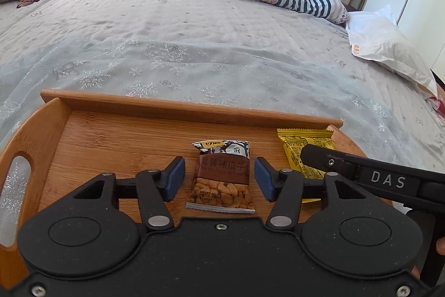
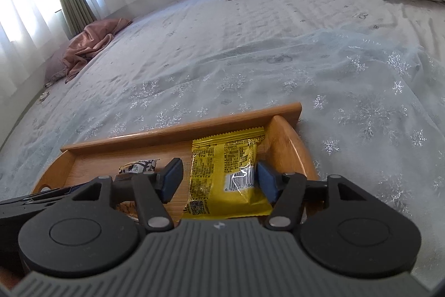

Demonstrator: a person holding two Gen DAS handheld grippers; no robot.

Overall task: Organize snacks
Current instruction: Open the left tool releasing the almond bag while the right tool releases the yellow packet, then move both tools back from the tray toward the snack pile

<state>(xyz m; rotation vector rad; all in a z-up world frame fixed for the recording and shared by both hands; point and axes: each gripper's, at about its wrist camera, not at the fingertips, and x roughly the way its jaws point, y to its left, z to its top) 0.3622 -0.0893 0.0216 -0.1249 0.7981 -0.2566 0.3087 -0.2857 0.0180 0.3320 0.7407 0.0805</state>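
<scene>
On a bed [image 1: 194,41] by curtained windows, setting snacks in a wooden tray [image 1: 178,109]: left gripper [image 1: 219,180] jaws parted, clear of the brown seed packet [image 1: 221,180]; right gripper [image 2: 219,180] jaws wide around the yellow packet [image 2: 222,174] at 3 o'clock. Lifting straight up, avoiding snagging wrappers.

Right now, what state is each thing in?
Left gripper: open, pads clear of the nut packet.
Right gripper: open around the yellow packet.
Nut packet: sealed, flat on the tray.
Yellow packet: sealed, flat, back side up.
Tray: on the bed.
</scene>
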